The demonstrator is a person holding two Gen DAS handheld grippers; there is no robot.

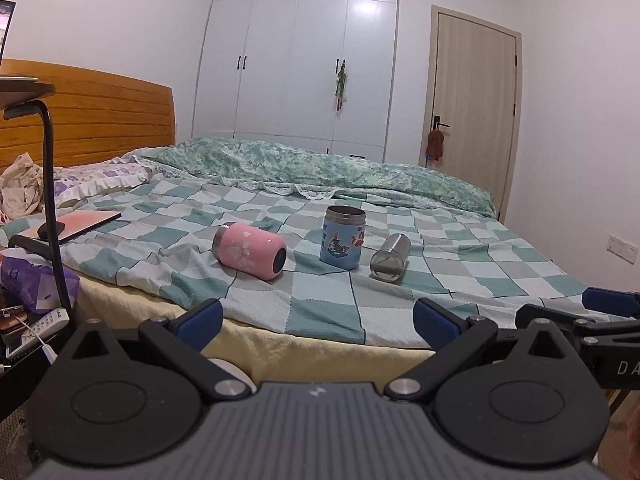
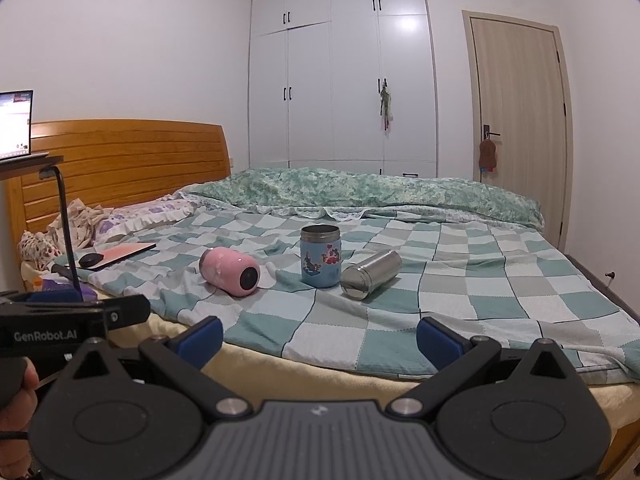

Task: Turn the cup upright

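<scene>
Three cups sit on the checked bedspread. A pink cup [image 1: 250, 251] [image 2: 230, 271] lies on its side at the left. A blue cup with stickers [image 1: 342, 237] [image 2: 321, 256] stands upright in the middle. A steel cup [image 1: 390, 257] [image 2: 371, 274] lies on its side at the right. My left gripper [image 1: 318, 320] is open and empty, held off the bed's near edge. My right gripper [image 2: 320, 340] is open and empty too, also short of the cups. Each gripper shows at the edge of the other's view.
The bed [image 1: 328, 316] has a folded green quilt [image 1: 320, 168] at the far side and pillows by the wooden headboard [image 1: 88, 120]. A pink book [image 1: 76, 224] lies at the left. A lamp arm and cluttered side table [image 1: 52, 200] stand left. Wardrobe and door are behind.
</scene>
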